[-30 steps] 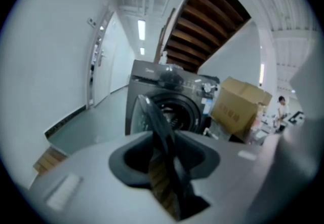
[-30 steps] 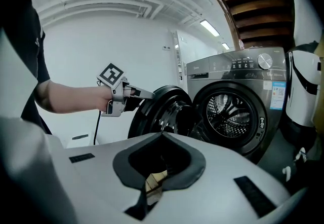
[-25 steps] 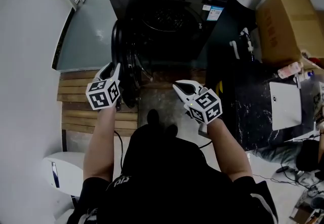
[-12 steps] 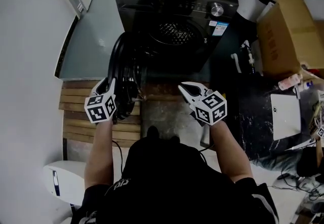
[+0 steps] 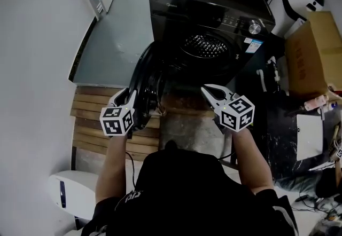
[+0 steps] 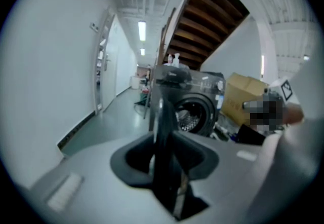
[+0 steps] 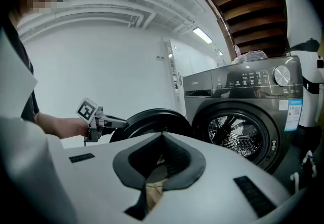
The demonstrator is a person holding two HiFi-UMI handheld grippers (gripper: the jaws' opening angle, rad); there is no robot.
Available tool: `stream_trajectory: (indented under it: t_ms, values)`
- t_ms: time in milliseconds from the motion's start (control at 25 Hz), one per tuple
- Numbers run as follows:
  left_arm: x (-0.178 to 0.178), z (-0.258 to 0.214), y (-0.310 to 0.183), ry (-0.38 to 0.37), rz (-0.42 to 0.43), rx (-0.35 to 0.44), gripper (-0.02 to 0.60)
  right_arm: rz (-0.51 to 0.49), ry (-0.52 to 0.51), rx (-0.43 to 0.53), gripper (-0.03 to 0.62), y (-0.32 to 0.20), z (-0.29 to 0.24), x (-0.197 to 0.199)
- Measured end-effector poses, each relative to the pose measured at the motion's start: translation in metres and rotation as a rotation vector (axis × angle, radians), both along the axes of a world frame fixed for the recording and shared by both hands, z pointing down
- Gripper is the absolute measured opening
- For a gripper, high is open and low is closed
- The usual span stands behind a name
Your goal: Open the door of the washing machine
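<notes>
Wider than a second ago, the door [image 5: 145,75] sits clamped in my left hand-held gripper [image 5: 127,96]; drum [image 5: 206,45] exposed, opening looks done; right hand-held gripper [image 5: 209,92] closed, empty.

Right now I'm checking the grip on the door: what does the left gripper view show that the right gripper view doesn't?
Only the left gripper view: the door's rim edge-on between its own jaws. Only the right gripper view: the left gripper clamped on that door, seen side-on, and the control dial. Both: the open drum.
</notes>
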State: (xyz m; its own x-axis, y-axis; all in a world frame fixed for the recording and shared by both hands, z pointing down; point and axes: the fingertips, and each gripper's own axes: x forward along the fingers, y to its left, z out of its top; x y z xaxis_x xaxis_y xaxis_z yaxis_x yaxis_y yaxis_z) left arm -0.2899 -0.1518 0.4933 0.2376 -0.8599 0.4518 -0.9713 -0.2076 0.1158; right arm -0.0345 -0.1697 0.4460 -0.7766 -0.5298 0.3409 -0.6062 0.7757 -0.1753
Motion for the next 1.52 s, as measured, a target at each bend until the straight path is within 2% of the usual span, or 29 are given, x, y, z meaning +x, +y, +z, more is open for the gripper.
stream_trajectory:
  t_ms: [160, 360, 560, 800, 1080, 1400, 1520]
  values:
    - [-0.011, -0.006, 0.003, -0.012, 0.041, 0.001, 0.114, 0.010, 0.029, -0.014, -0.006, -0.002, 0.007, -0.019]
    - [-0.018, -0.035, -0.012, -0.087, 0.012, 0.071, 0.110, 0.027, 0.057, -0.034, -0.006, -0.003, 0.012, -0.023]
    - [-0.001, -0.068, -0.035, -0.040, 0.039, 0.157, 0.109, 0.042, 0.053, -0.027, -0.006, -0.014, 0.007, -0.016]
    - [0.037, -0.083, -0.065, -0.010, 0.076, 0.190, 0.100, 0.060, 0.027, -0.007, -0.006, -0.032, -0.002, 0.009]
    - [0.109, -0.095, -0.102, 0.041, 0.141, 0.207, 0.089, 0.065, -0.017, 0.032, -0.006, -0.058, -0.015, 0.054]
    - [0.175, -0.113, -0.138, 0.055, 0.181, 0.234, 0.058, 0.082, -0.064, 0.092, -0.006, -0.089, -0.032, 0.102]
    - [0.195, -0.121, -0.147, 0.010, 0.180, 0.253, 0.058, 0.088, -0.077, 0.129, -0.008, -0.097, -0.040, 0.121]
